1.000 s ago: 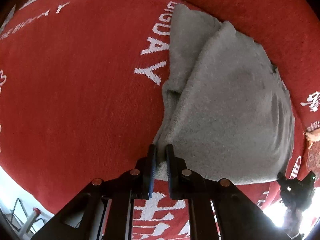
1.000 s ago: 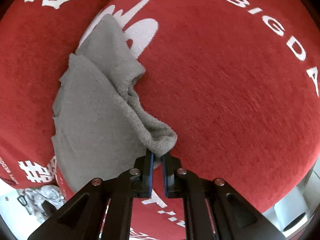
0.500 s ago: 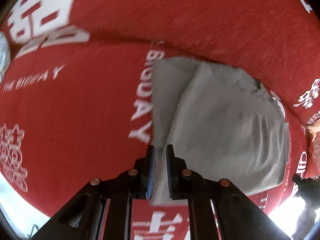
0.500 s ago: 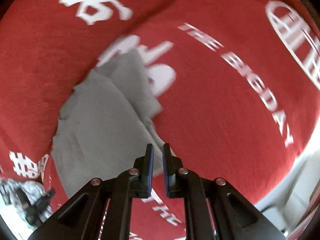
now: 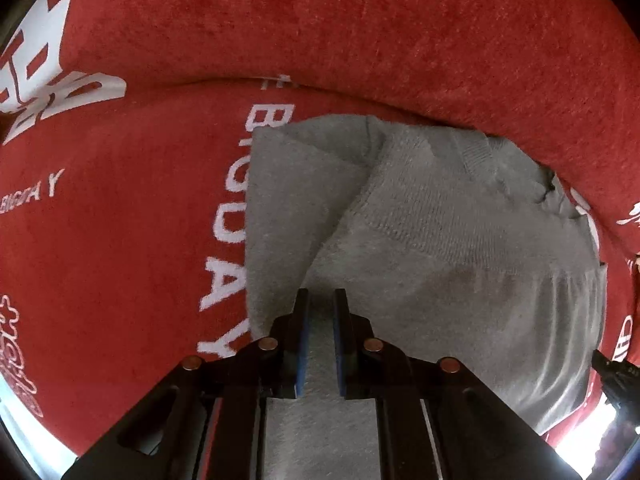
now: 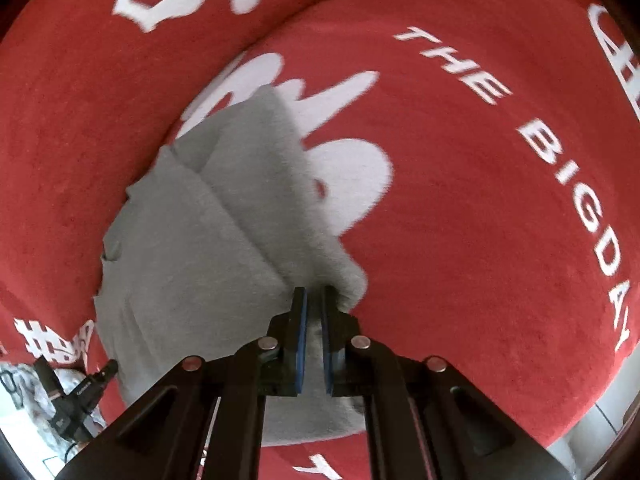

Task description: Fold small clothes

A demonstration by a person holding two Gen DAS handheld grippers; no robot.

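A small grey knit garment [image 5: 460, 260] lies on a red cover [image 5: 120, 240] with white lettering. One sleeve is folded in along its left side. My left gripper [image 5: 320, 308] points down at the near edge, shut on grey cloth that fills the narrow gap between its blue pads. In the right wrist view the same garment [image 6: 192, 260] spreads to the left. My right gripper [image 6: 314, 304] is closing its jaws on a rolled fold at the garment's right edge, with cloth between the pads.
The red cover [image 6: 480, 240] rises in a padded ridge [image 5: 360, 92] behind the garment. A black camera-like device [image 6: 76, 392] stands past the cover's edge, also seen at the far right as a dark device [image 5: 616, 376]. Bright floor shows beyond the cover's near edges.
Both grippers have travelled across the red cover with the grey cloth in their jaws. The garment now lies flatter and runs under the fingers, and the padded ridge has come into view.
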